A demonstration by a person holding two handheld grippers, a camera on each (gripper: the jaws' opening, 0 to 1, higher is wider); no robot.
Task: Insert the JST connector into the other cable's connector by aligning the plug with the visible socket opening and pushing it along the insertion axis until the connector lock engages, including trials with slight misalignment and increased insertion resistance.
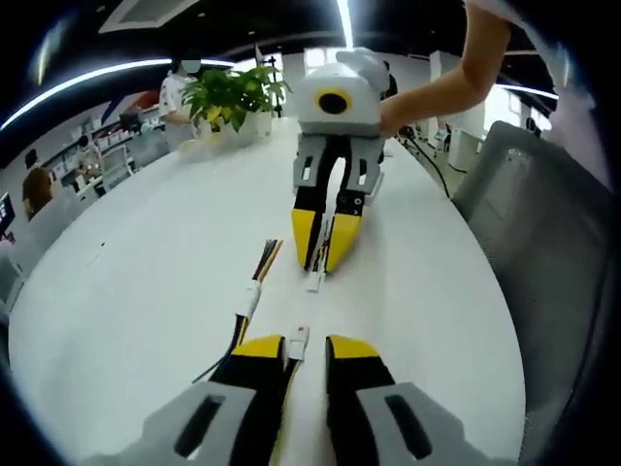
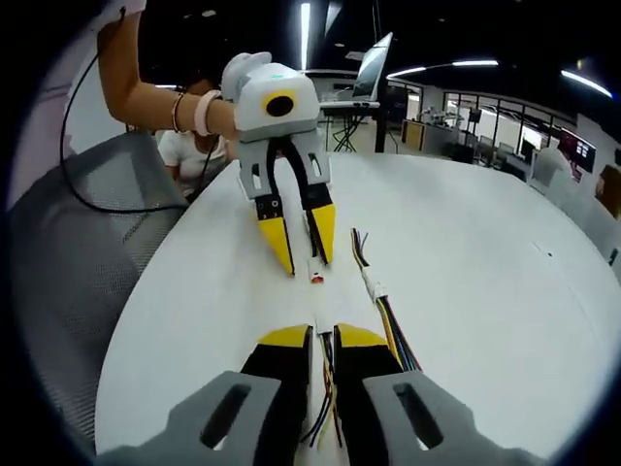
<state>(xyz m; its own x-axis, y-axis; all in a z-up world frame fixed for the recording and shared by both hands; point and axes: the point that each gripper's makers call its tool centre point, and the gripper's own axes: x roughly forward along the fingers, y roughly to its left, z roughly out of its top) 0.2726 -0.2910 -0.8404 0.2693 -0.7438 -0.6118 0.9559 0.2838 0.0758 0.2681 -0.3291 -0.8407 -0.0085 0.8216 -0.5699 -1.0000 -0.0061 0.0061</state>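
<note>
My left gripper (image 1: pixel 307 351) rests low over the white table (image 1: pixel 146 291), jaws apart and open. A dark cable runs between them along the left jaw and ends in a small white connector with a red mark (image 1: pixel 299 340), also seen as the red-marked connector (image 2: pixel 316 274). Facing it, my right gripper (image 1: pixel 323 254) is shut on a second cable, whose white connector (image 1: pixel 316 282) sticks out past the tips. In the right gripper view my right gripper (image 2: pixel 323 335) pinches coloured wires (image 2: pixel 325 388), and the left gripper (image 2: pixel 305 257) stands opposite. The two connectors are a short gap apart.
A third loose cable with a white connector (image 1: pixel 252 296) and coloured wires (image 2: pixel 361 248) lies beside the grippers. A potted plant (image 1: pixel 233 97) stands at the far table edge. A grey chair (image 1: pixel 543 252) sits close to the table, and a person's arm (image 2: pixel 146 92) holds the left gripper.
</note>
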